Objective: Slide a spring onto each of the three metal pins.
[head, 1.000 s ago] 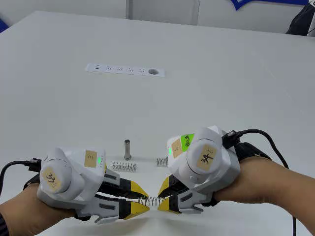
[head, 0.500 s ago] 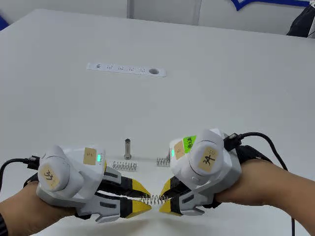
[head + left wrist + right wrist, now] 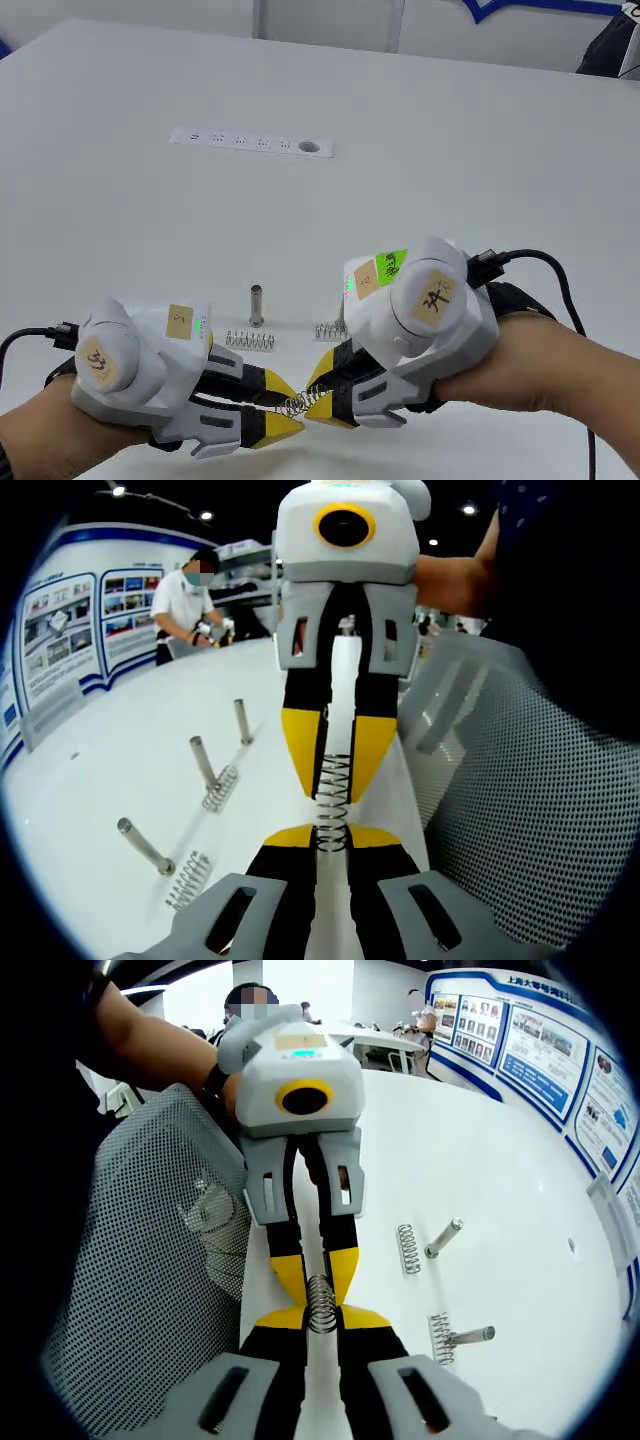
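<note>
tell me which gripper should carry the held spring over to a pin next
Left, probably. The left gripper and right gripper both pinch the spring, but the upright pin stands on the left one's side.

Lighting bright, even, overhead; ceiling spotlights [image 3: 118,491] upper left. White worktop [image 3: 450,150]: faint soft shadows. Gripper views: fisheye bowing toward edges.

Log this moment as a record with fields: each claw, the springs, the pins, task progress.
left claw: shut on one end of the held spring
right claw: shut on the other end
loose springs: two, flat on the table beside the pins
pins: three, upright, none with a spring on it
task progress: no pin loaded yet
</note>
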{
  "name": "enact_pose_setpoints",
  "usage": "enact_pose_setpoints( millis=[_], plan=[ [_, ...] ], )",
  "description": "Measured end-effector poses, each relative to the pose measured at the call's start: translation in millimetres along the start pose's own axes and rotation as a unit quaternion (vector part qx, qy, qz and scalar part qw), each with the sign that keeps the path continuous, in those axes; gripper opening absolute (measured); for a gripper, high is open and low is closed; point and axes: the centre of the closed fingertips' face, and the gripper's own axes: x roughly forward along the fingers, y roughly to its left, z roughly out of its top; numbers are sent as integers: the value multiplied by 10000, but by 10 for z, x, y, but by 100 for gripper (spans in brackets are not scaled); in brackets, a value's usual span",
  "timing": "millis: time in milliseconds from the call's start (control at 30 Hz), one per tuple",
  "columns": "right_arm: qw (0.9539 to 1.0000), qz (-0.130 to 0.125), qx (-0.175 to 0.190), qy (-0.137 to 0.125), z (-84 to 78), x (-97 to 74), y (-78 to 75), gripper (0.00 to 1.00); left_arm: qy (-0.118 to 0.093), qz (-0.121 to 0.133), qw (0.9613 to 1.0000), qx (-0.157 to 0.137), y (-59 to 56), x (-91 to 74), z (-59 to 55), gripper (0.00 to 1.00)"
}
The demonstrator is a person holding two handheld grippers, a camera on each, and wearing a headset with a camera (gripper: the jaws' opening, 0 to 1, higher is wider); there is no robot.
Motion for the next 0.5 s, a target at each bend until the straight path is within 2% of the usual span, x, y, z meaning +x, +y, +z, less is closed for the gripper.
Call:
enact_pose_setpoints(
  millis=[500],
  plan=[
    [10000,19,-95,1,116,-17,11,12,-55,35,10000,-3,-2,6,28,11]
  ],
)
